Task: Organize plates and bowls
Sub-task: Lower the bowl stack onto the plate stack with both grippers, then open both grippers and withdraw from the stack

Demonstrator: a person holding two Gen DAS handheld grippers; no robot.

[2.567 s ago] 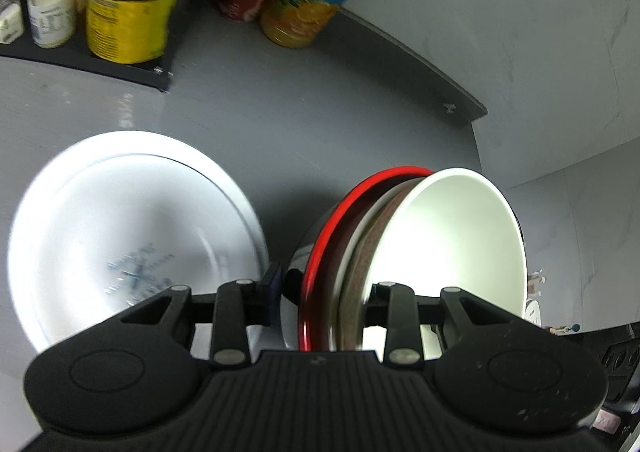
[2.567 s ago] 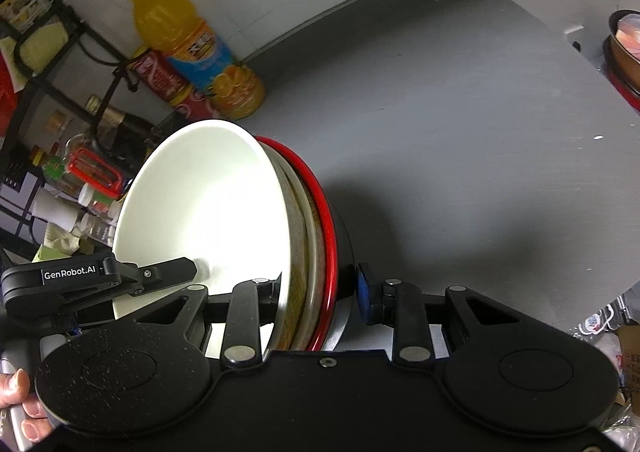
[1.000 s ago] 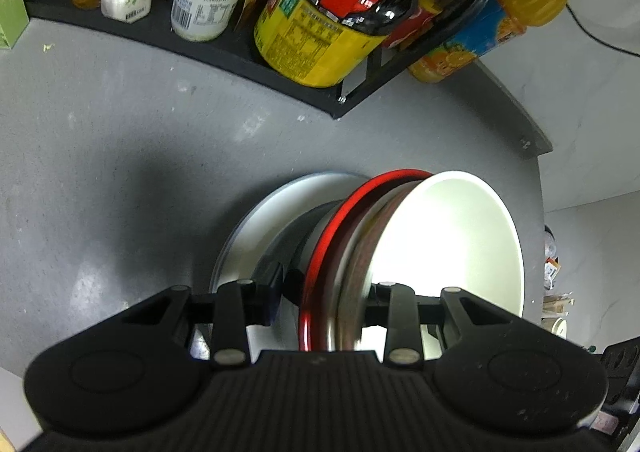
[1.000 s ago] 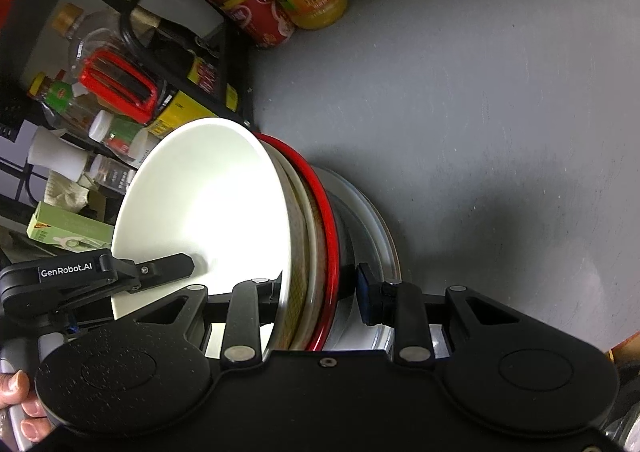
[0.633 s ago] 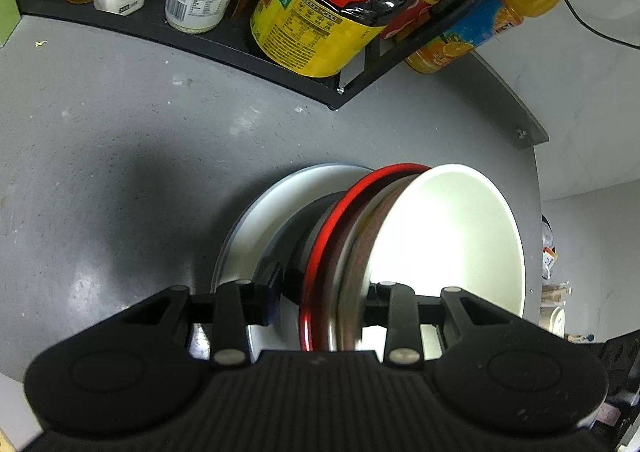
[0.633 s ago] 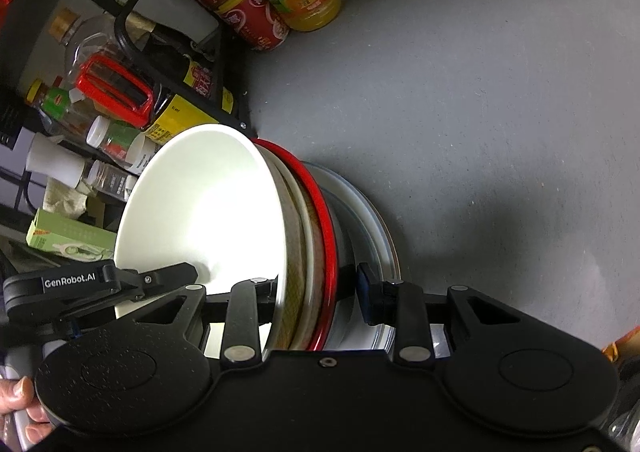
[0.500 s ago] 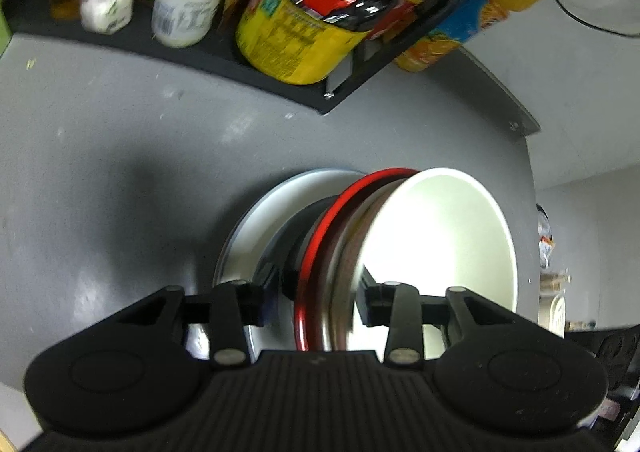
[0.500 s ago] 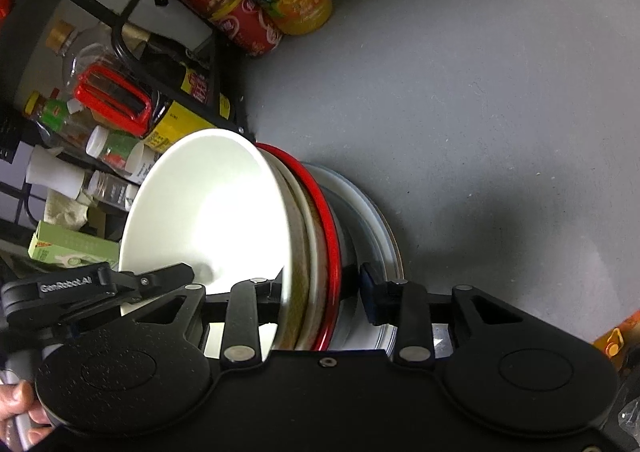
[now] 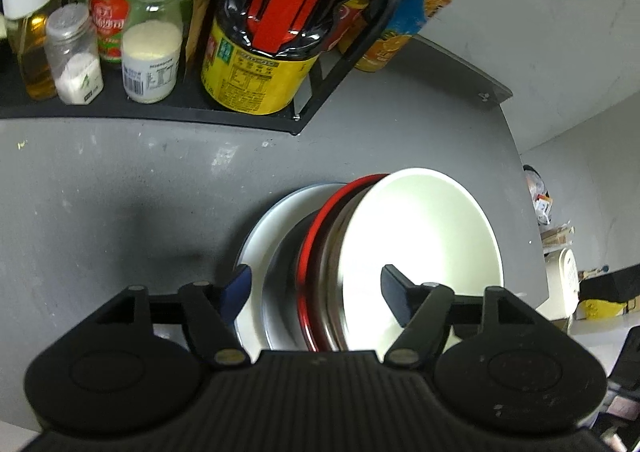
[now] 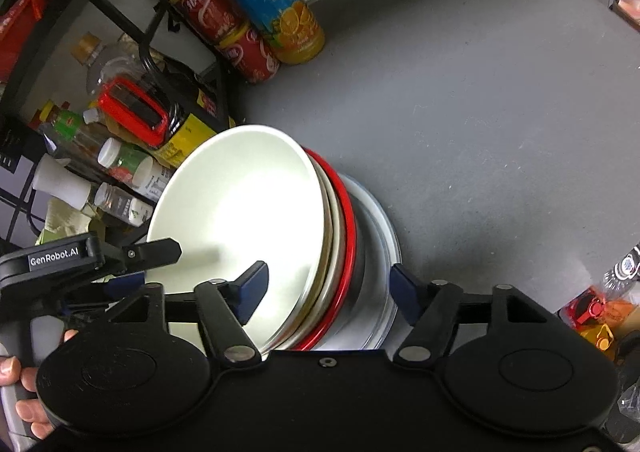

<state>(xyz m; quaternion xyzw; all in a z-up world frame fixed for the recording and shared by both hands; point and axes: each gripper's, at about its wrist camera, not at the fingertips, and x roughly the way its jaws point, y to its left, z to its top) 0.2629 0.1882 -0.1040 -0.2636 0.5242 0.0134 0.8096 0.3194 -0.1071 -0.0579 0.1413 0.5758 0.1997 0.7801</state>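
Both grippers are letting go: the left gripper [image 9: 316, 286] and the right gripper [image 10: 330, 286] each have their jaws opening, the pads standing clear of the dishes that sit between them. The stack of bowls [image 9: 416, 244] (a white one on top, a red-rimmed one lower down) now rests on the white plate [image 9: 260, 236], which lies flat on the grey counter [image 9: 120, 192], a little out from the rack at the counter's back edge. The counter is matte, speckled and scuffed, with a dark shadow beside the plate. Along its back edge runs a black wire rack [image 9: 328, 76] crowded with jars and bottles, and an orange juice bottle [image 10: 276, 8] and red cans [image 10: 236, 40] stand in the corner against a pale wall. A person's hand [image 10: 16, 384] grips the left gripper's handle.
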